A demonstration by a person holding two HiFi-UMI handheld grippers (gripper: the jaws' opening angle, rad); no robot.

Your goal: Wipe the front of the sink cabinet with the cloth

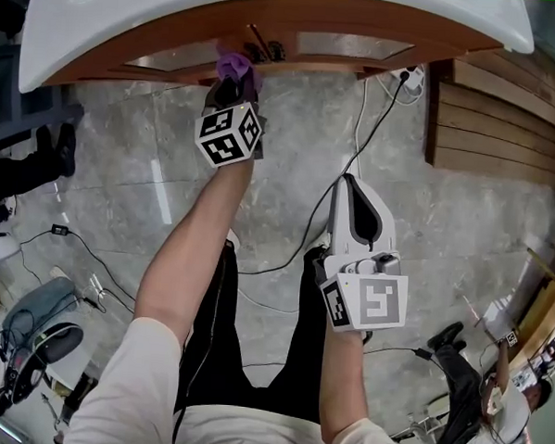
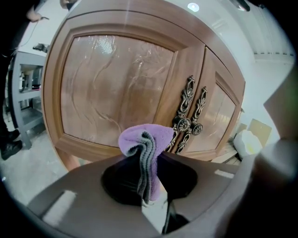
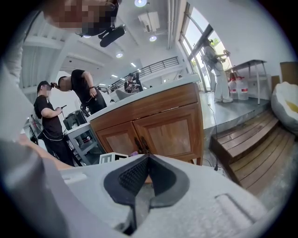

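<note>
My left gripper is shut on a purple and grey cloth, which bunches out beyond the jaw tips. It is held close to the wooden sink cabinet, near the bottom of the left door and just left of the ornate metal handles. From the head view the cloth lies just under the cabinet front; whether it touches the wood I cannot tell. My right gripper hangs back over the floor, shut with nothing in it. The cabinet shows farther off in the right gripper view.
A white countertop overhangs the cabinet. Wooden steps lie to the right, with a power strip and cables on the grey floor beside them. People stand by a cart to the left. Gear and a person sit behind me.
</note>
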